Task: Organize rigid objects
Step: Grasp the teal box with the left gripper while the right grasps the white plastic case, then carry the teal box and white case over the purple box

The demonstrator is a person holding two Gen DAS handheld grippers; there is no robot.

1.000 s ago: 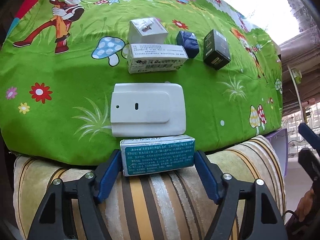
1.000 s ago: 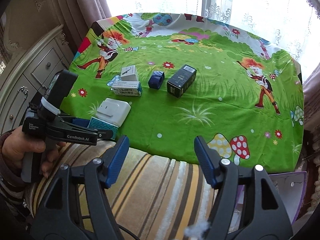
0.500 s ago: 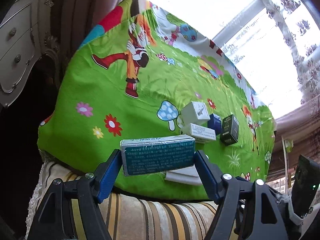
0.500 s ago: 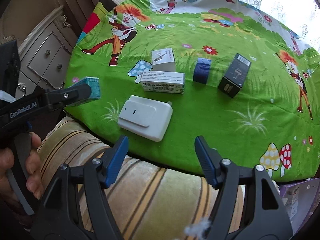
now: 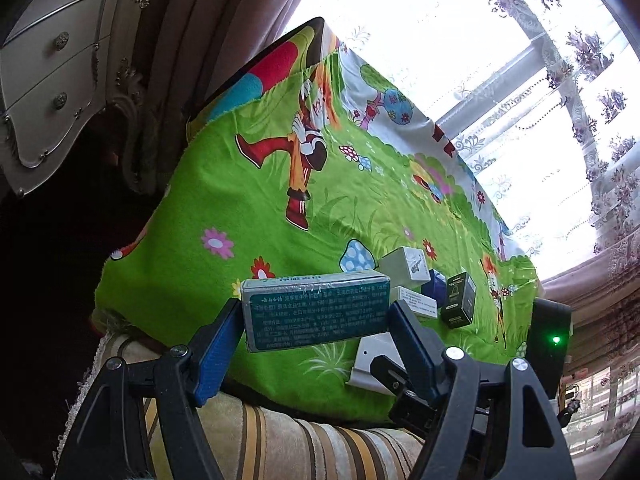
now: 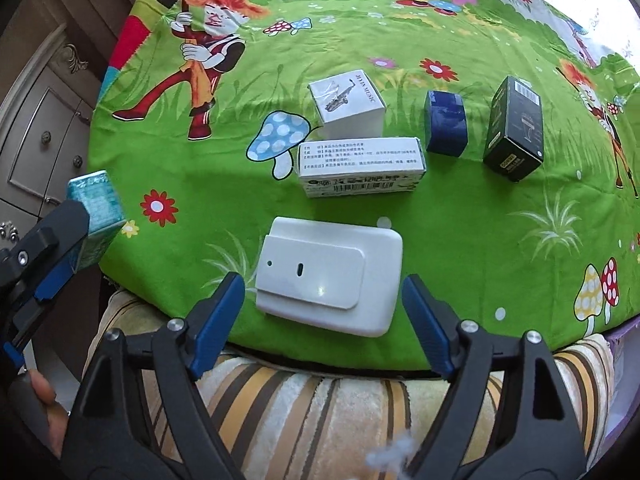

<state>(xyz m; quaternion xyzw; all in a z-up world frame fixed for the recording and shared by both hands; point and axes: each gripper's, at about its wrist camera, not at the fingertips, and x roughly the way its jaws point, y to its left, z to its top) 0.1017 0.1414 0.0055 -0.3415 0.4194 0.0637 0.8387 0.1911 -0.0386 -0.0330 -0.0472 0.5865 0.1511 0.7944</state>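
Holding one teal printed cardboard box (image 5: 316,310) clamped and lifted off the table's left edge, the left claw (image 5: 316,332) has the only piece picked. Five remain on the green cartoon tablecloth (image 6: 460,220): one flat white plastic case (image 6: 330,276), two white cartons, one blue block, one black box. The right claw (image 6: 324,312), fingers apart, flanks the case.

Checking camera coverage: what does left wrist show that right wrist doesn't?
Left wrist only: printed long face of the teal rectangular box clamped in the left hand-held gripper, and the bright window.
Right wrist only: whole white flat plastic case before the open right hand-held gripper.
Both: green cartoon cloth, black box.
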